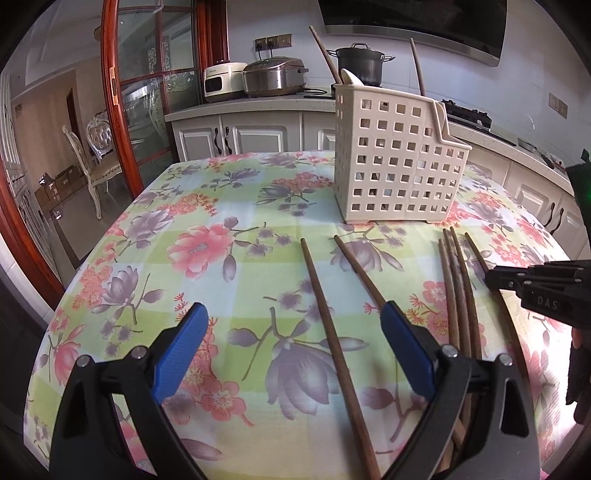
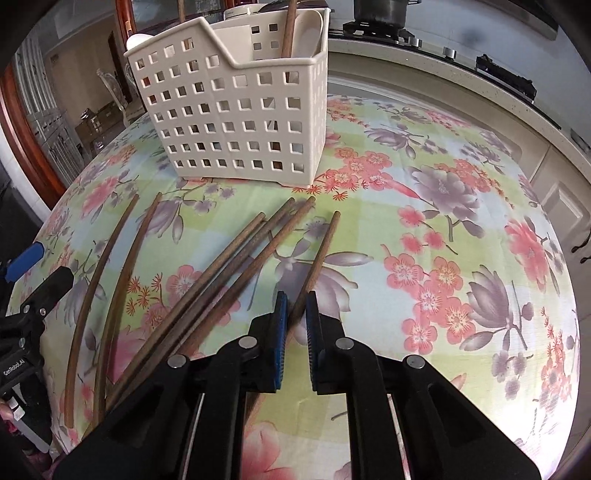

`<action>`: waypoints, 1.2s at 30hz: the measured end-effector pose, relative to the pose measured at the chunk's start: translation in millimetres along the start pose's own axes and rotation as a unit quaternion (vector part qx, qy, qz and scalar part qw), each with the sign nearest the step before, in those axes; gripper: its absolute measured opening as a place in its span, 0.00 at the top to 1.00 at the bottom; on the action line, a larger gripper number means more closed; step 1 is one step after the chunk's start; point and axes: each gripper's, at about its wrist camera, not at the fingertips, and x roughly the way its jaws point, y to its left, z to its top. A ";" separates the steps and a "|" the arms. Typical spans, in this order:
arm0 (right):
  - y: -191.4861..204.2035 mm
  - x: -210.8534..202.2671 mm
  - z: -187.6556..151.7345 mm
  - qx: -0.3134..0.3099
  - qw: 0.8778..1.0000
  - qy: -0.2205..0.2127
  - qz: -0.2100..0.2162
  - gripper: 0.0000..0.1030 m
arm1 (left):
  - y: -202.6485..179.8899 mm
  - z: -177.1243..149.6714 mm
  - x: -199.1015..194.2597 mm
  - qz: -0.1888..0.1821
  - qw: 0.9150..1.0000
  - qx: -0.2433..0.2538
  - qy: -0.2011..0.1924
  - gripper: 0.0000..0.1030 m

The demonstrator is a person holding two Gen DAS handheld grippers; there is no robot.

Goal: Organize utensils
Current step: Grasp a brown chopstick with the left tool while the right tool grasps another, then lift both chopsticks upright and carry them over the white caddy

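Observation:
Several brown wooden chopsticks lie on the flowered tablecloth in front of a white perforated utensil holder. The holder has chopsticks and a white spoon standing in it. My right gripper points down at the table, its blue pads pressed on the rightmost chopstick, which still rests on the cloth. A bundle of three chopsticks lies just left of it. My left gripper hovers open, with one chopstick lying on the cloth below the gap between its fingers.
The table's left edge drops off toward a wooden glass door and a chair. Behind the table stands a counter with a rice cooker and a pot. A stove lies beyond the far right edge.

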 end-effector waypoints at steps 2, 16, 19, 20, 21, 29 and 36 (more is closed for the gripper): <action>0.9 1.3 1.2 0.005 1.000 -0.004 -0.003 0.87 | -0.9 0.8 1.2 0.007 1.000 0.000 0.002 0.11; -3.3 7.5 8.9 0.031 0.999 -0.023 -0.006 0.75 | -12.1 21.3 52.6 0.032 0.997 0.006 0.076 0.49; -4.2 9.6 11.7 0.031 0.999 -0.024 -0.009 0.75 | -10.9 24.1 62.8 0.020 0.996 -0.005 0.089 0.62; -3.4 10.5 12.6 0.028 0.999 -0.024 -0.012 0.75 | -10.6 25.0 64.2 0.015 0.996 -0.008 0.091 0.66; -1.9 11.3 13.0 0.023 0.999 -0.024 -0.017 0.75 | -10.4 25.9 65.2 0.009 0.996 -0.009 0.092 0.69; -5.1 8.1 8.8 0.024 0.999 -0.032 -0.026 0.93 | -5.5 27.2 65.6 -0.011 0.995 -0.012 0.095 0.94; -4.2 -14.3 6.3 0.037 0.997 -0.069 0.004 0.94 | -1.7 29.5 41.8 -0.030 0.997 -0.029 0.062 0.94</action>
